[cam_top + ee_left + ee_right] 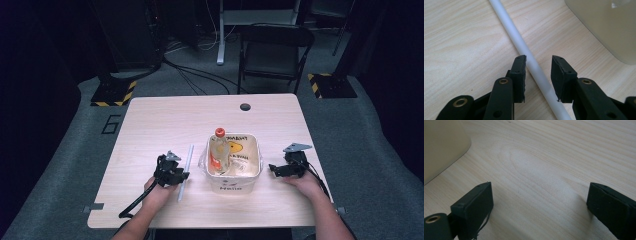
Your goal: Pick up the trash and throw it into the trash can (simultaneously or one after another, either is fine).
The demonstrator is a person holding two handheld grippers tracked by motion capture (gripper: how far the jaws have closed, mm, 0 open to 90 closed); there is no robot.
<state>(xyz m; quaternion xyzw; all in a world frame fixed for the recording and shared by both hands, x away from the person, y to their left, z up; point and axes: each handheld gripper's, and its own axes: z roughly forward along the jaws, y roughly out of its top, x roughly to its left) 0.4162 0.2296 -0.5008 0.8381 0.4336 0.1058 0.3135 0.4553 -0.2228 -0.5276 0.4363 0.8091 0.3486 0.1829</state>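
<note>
A thin white tube [189, 155] lies on the wooden table [165, 120], just left of a white square bin [258, 150]. In the bin a clear bottle [219, 152] with an orange cap leans against the far wall. My left gripper [182, 176] is low over the near part of the tube. In the left gripper view the tube [511, 27] passes between the jaws of the left gripper [539, 60], which are open with a narrow gap on the right side. My right gripper [273, 169] rests right of the bin, open wide over bare wood [540, 187].
The bin's wall [604, 27] stands close on the right of the left gripper, and the bin [441, 145] rises at the upper left in the right gripper view. A round cable hole [245, 106] sits near the table's far edge. A folding chair [272, 50] stands beyond the table.
</note>
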